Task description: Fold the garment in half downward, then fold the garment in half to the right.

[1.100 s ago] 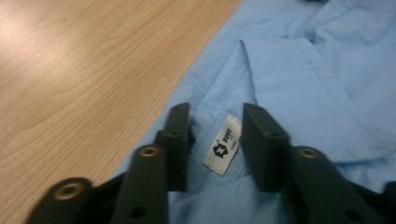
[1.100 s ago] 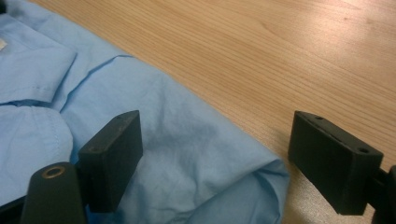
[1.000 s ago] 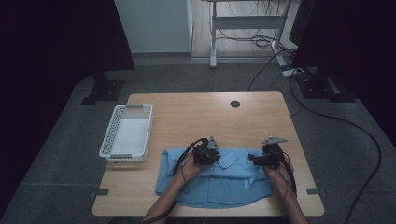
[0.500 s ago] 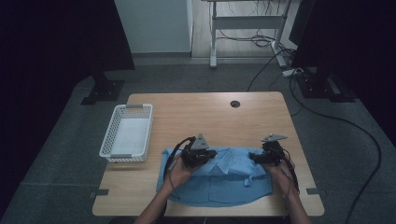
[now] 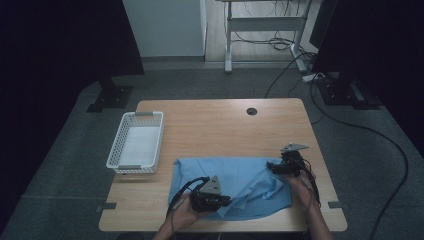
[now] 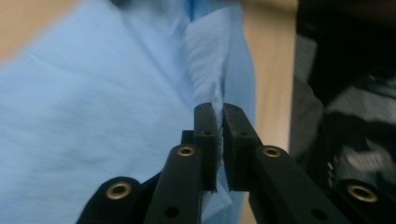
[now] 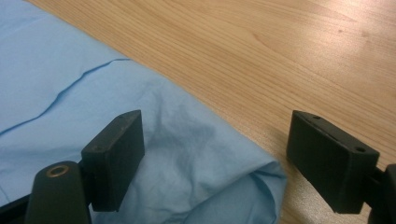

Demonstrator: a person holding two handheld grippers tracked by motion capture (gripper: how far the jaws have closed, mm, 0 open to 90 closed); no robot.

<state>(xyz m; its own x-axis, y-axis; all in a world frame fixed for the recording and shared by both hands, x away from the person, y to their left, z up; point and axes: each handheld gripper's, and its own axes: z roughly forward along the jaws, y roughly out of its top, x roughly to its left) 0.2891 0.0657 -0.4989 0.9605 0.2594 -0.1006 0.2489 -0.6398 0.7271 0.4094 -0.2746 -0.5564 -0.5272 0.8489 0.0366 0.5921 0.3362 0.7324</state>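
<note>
Blue shirt [image 5: 240, 180] near front edge — bare table [image 5: 220, 125] beyond

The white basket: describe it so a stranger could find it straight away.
Start at the wooden table and go to its left edge. The white basket stands there, just beyond the left corner of the blue cloth. It is the one rigid, lattice-walled container, rectangular and open-topped.

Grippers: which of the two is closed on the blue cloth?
The left gripper: its jaws pinch a fold of the cloth. The right gripper stands wide open over the cloth's edge, gripping nothing.
</note>
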